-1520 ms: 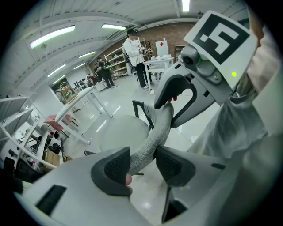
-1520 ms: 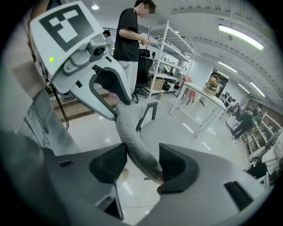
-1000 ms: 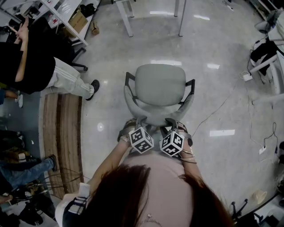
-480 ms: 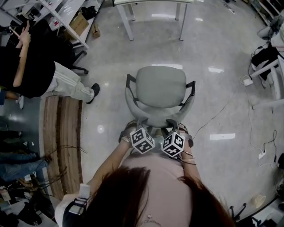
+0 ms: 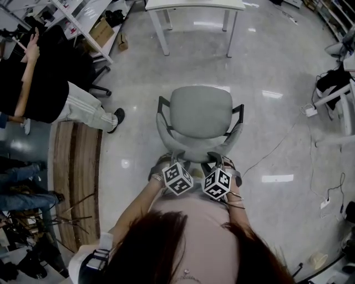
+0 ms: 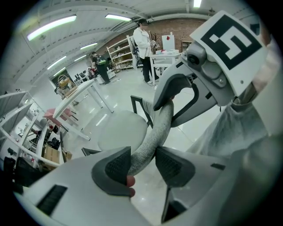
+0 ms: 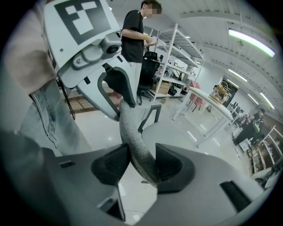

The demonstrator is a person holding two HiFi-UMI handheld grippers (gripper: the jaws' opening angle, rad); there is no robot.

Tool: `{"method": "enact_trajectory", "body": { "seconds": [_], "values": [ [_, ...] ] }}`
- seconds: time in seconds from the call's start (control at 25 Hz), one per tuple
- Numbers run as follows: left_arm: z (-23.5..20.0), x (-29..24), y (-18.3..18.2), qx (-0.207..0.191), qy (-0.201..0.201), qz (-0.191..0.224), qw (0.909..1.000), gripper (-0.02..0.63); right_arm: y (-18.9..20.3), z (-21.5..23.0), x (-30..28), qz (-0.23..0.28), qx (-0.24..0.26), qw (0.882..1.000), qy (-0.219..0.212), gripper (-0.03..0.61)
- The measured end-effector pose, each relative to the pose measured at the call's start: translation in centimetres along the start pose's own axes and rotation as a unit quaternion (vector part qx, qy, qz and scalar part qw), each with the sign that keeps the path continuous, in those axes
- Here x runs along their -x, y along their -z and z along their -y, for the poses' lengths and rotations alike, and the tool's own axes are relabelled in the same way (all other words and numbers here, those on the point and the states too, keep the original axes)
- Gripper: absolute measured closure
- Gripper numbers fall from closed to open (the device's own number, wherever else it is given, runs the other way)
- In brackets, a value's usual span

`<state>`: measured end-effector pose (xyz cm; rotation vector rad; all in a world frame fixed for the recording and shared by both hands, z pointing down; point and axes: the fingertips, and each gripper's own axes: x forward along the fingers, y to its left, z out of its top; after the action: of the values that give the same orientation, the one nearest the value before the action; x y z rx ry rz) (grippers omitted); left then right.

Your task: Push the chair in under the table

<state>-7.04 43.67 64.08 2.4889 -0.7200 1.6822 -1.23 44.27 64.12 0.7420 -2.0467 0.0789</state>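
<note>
My left gripper (image 6: 142, 162) and right gripper (image 7: 140, 162) each clamp the backrest rim (image 6: 155, 128) of the grey office chair (image 5: 199, 111), which stands on the floor (image 5: 277, 127) well short of the white table (image 5: 194, 4)

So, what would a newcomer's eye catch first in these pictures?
First comes the grey chair at the centre of the head view, its curved back rim clamped by the left gripper and the right gripper side by side. Beyond it, at the top edge, stands a white table, with shiny floor between.
</note>
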Motion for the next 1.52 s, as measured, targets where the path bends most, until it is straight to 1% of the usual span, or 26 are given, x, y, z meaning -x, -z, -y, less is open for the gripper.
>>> {"method": "enact_trajectory", "body": {
  "seconds": [0.76, 1.04, 1.24, 1.52],
  "values": [
    [-3.9, -2.3, -3.2, 0.012, -0.006, 0.010, 0.9999, 0.436, -0.4, 5.4, -1.8, 0.007, 0.015, 1.000, -0.002, 0.387],
    [-5.7, -2.9, -3.7, 0.015, -0.010, 0.015, 0.9997, 0.436, -1.2, 6.9, -2.8, 0.011, 0.019, 1.000, -0.004, 0.387],
    [-6.8, -3.4, -4.0, 0.016, -0.007, 0.007, 0.9998, 0.436, -1.6, 7.9, -3.4, 0.009, 0.018, 1.000, -0.007, 0.387],
    [-8.4, -3.9, -4.6, 0.019, -0.006, 0.009, 0.9998, 0.436, -2.2, 9.3, -4.1, 0.005, 0.020, 1.000, -0.015, 0.387]
  ]
}}
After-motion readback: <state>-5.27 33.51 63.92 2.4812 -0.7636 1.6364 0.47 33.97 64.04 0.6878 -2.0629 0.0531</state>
